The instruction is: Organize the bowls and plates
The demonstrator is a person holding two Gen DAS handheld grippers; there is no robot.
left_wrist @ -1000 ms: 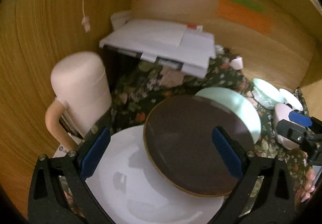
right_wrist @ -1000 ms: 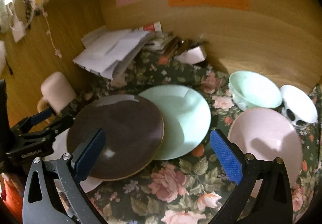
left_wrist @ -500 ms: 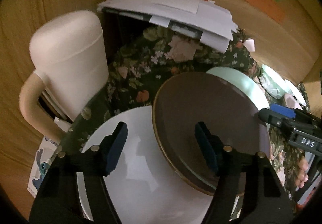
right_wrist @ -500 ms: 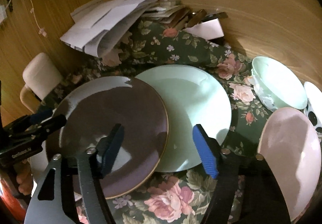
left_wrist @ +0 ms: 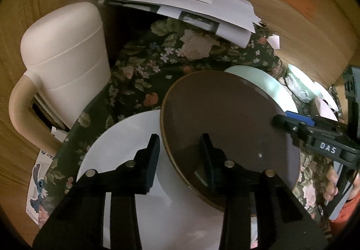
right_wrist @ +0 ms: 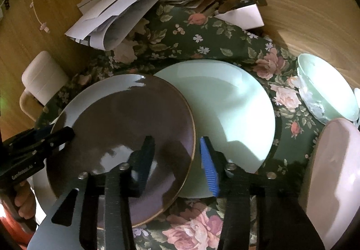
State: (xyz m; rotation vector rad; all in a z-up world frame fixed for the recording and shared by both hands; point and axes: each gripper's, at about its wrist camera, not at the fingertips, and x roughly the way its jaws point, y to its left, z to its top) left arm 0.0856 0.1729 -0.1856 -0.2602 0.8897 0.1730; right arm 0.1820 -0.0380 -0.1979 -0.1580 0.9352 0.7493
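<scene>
2 grippers' jaws closing astride brown plate (left_wrist: pixel 225 128) rim, opposite edges.

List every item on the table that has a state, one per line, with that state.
brown plate: tilted, overlapping the white plate and the mint plate
white plate: flat, partly covered
mint plate: flat, edge covered
mint bowl: upright, empty
pink plate: bare
left gripper: closing over the brown plate's rim
right gripper: closing over the opposite rim
</scene>
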